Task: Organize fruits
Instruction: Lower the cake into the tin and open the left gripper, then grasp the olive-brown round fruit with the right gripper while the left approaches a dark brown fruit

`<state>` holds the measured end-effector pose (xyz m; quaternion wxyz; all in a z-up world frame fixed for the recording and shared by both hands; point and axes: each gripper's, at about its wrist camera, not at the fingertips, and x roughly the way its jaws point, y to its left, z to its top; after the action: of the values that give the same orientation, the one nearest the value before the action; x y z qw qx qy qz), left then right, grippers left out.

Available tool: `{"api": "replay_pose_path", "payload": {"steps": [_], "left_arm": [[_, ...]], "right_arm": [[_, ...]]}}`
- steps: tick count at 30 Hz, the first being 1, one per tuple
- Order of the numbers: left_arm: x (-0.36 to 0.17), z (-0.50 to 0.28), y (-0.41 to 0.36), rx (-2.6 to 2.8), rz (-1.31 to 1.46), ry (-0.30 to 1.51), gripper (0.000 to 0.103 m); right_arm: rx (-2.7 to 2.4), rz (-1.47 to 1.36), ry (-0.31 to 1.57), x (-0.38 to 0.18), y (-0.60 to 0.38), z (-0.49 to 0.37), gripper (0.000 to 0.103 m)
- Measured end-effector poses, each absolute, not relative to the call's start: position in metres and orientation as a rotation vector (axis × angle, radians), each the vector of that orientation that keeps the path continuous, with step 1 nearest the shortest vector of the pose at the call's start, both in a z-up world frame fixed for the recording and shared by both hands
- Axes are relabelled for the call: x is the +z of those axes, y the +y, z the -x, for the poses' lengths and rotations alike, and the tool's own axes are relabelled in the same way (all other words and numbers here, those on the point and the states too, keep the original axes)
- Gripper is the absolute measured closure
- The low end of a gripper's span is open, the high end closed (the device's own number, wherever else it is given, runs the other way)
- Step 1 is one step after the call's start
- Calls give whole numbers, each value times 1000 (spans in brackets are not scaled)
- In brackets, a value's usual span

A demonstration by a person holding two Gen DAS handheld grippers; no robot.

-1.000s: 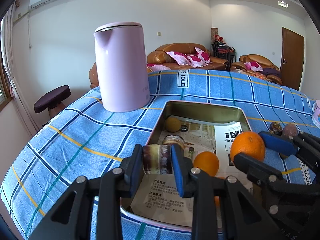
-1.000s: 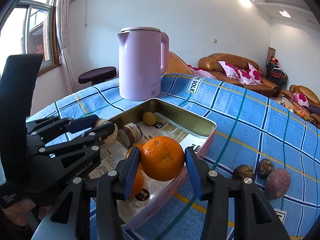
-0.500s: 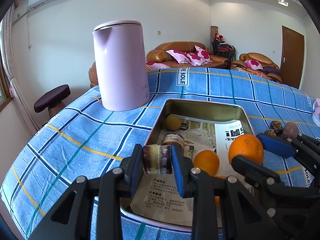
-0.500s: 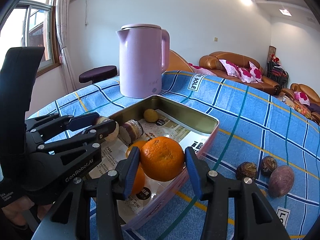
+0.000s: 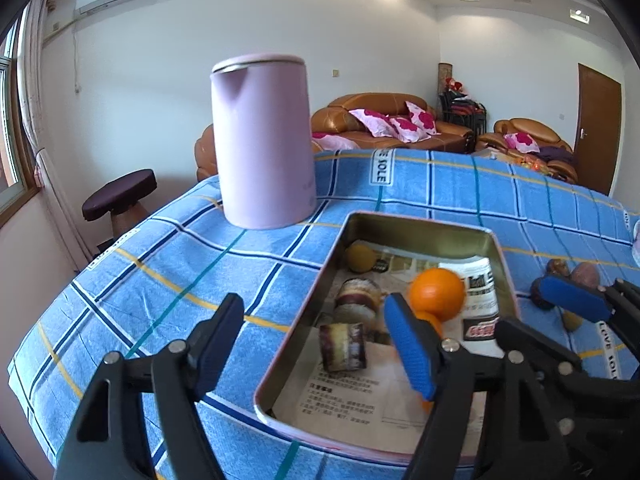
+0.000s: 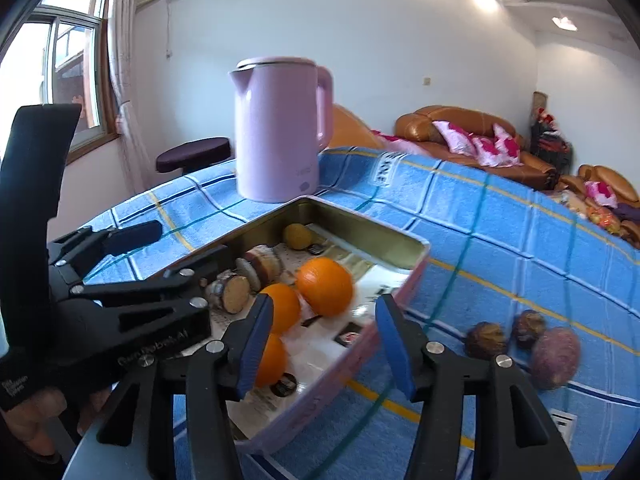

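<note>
Now both grippers' jaws wide, empty; oranges (image 6: 325, 286) in tin (image 6: 416, 264); 3 fruits (image 6: 554, 358) lower right still out.

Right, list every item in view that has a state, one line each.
left gripper: open, empty.
right gripper: open, empty.
orange: released, blurred, in the tin.
cut brown roll: released, lying in the tin.
tin: lidless, lined with paper.
pink kettle: upright, lid shut.
purple fruit: on the cloth, outside the tin.
</note>
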<state>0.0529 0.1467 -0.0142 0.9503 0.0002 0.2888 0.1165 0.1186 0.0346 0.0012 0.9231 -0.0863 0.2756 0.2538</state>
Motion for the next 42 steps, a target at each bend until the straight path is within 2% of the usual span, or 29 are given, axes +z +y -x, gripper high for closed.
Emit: {"api": "replay_pose_path", "payload": {"steps": [6, 10, 13, 17, 22, 31, 32, 37, 41, 42], "left_arm": [[1, -54, 120, 191, -19, 559, 27], [5, -62, 95, 155, -35, 559, 26], [5, -70, 76, 137, -49, 557, 20], [2, -81, 63, 119, -51, 581, 20], [0, -88, 64, 136, -47, 594, 20], [-3, -93, 76, 156, -16, 610, 20], [-3, -92, 75, 155, -18, 609, 20], [-2, -92, 73, 144, -22, 607, 20], [-2, -92, 69, 135, -30, 613, 20], [-2, -92, 68, 133, -32, 613, 20]], "right_arm": [[414, 182, 538, 18, -24, -114, 47], [297, 165, 546, 19, -71, -121, 40], [237, 117, 567, 17, -98, -131, 40], [198, 35, 608, 11, -120, -147, 39], [218, -12, 639, 2, -118, -148, 39], [320, 116, 664, -12, -69, -141, 40], [330, 125, 668, -13, -66, -141, 40], [321, 172, 733, -23, -53, -146, 55], [294, 181, 814, -33, -52, -158, 56], [286, 183, 828, -35, -52, -160, 60]]}}
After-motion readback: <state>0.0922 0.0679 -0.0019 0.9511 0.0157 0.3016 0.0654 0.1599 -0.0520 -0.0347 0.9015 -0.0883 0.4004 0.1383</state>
